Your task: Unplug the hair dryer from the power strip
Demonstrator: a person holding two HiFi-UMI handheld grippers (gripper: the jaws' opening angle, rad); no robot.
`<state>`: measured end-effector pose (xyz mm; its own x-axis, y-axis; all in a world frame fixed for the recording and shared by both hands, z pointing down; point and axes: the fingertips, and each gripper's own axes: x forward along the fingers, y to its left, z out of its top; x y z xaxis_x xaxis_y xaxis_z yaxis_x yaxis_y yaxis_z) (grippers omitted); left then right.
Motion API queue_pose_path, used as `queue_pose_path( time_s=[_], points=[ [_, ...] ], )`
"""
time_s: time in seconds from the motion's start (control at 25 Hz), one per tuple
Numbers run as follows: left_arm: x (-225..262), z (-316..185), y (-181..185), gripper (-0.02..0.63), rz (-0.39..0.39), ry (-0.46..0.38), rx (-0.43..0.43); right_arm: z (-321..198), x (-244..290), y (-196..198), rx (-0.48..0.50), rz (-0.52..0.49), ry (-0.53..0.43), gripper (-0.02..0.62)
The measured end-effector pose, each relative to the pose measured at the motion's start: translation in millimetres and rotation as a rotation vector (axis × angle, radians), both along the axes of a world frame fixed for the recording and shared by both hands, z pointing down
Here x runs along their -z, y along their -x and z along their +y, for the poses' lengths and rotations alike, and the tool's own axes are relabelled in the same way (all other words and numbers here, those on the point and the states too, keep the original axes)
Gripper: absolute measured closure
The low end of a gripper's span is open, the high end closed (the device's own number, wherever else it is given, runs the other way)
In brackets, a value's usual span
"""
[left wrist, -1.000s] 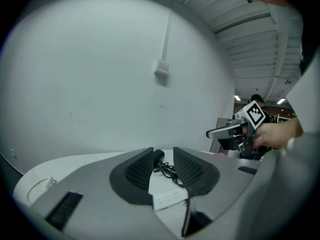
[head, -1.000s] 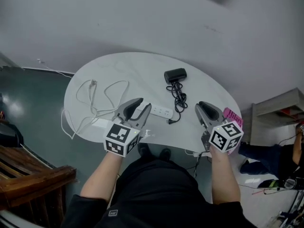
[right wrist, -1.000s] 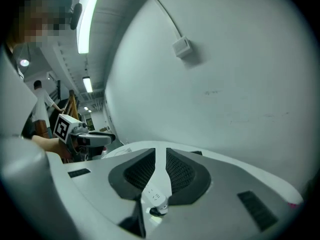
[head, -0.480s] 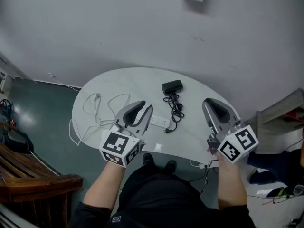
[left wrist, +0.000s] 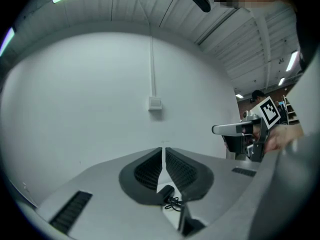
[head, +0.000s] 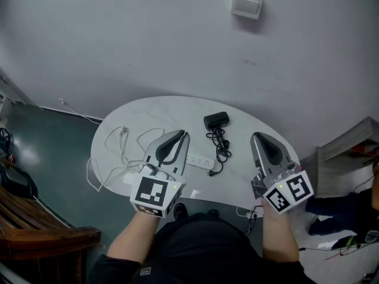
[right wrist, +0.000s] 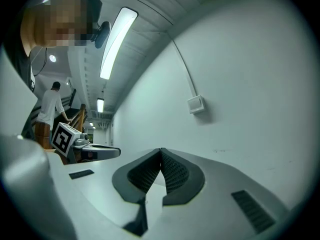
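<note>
**Both hand-held grippers shut and empty over the counter**

Nearest, the left hand-held gripper (head: 182, 136) and the right hand-held gripper (head: 256, 138) point level at the wall above the near edge of the white counter (head: 172, 108). Each has its jaws pressed together on nothing. Below them the white power strip (head: 198, 160) lies flat, with a loose white cable (head: 127, 139) to its left. A black cord (head: 220, 144) runs from beside the strip's right end back to the black hair dryer (head: 216, 120). A wall box (head: 247, 5) sits beyond
</note>
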<state>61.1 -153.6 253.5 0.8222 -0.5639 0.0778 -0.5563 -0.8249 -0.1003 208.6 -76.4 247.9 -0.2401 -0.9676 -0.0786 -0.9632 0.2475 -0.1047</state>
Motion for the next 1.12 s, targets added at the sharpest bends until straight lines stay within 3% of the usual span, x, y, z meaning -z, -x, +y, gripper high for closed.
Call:
queue_pose_path(
  time_s=[0.4, 0.76, 1.12],
  points=[
    [-9, -44, 16, 0.584, 0.063, 0.050, 0.047, -13, 3, -8, -0.078, 0.027, -0.001, 0.561],
    [-14, -51, 27, 0.584, 0.044, 0.043, 0.071, -17, -5, -14, -0.082, 0.040, 0.021, 0.561],
    [-23, -41, 21, 0.584, 0.024, 0.059, 0.044, -14, -14, -12, -0.074, 0.025, 0.038, 0.561]
  ],
)
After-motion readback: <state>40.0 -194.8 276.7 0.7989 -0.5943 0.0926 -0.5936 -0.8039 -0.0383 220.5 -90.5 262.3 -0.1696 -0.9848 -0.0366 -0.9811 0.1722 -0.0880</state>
